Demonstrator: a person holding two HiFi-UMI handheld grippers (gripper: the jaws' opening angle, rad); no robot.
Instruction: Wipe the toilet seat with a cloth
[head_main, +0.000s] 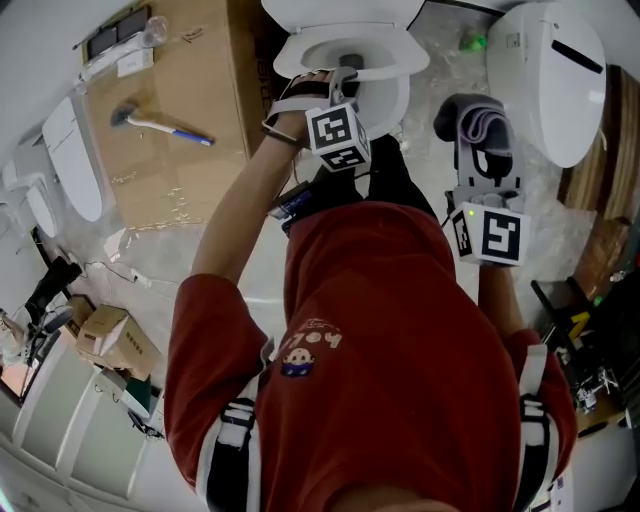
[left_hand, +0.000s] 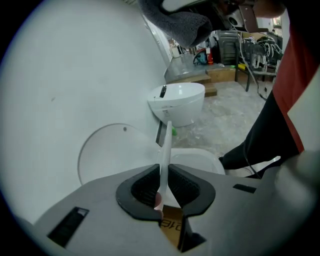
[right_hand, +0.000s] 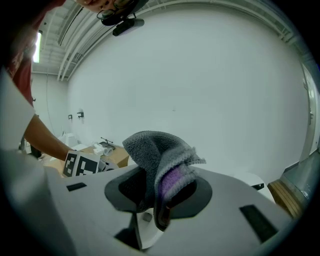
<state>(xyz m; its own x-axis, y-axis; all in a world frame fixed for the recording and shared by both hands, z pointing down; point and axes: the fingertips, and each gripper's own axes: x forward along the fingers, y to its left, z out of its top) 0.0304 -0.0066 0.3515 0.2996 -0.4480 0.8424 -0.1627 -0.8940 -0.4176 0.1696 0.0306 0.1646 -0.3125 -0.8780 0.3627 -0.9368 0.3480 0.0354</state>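
Red T-shirt (head_main: 400, 300), cartoon print (head_main: 305, 352), black-white shoulder straps (head_main: 232, 440).

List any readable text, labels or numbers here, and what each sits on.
None reads clearly.
Red shirt: small print above a cartoon patch, too blurred to read.
Yellow label below the left hand-held gripper: characters partly hidden, unreadable.
Marker cubes: square patterns only, no words.

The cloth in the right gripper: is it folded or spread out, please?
Folded: the cloth bunches doubled over between the fingers of the right gripper, its purple inside showing.
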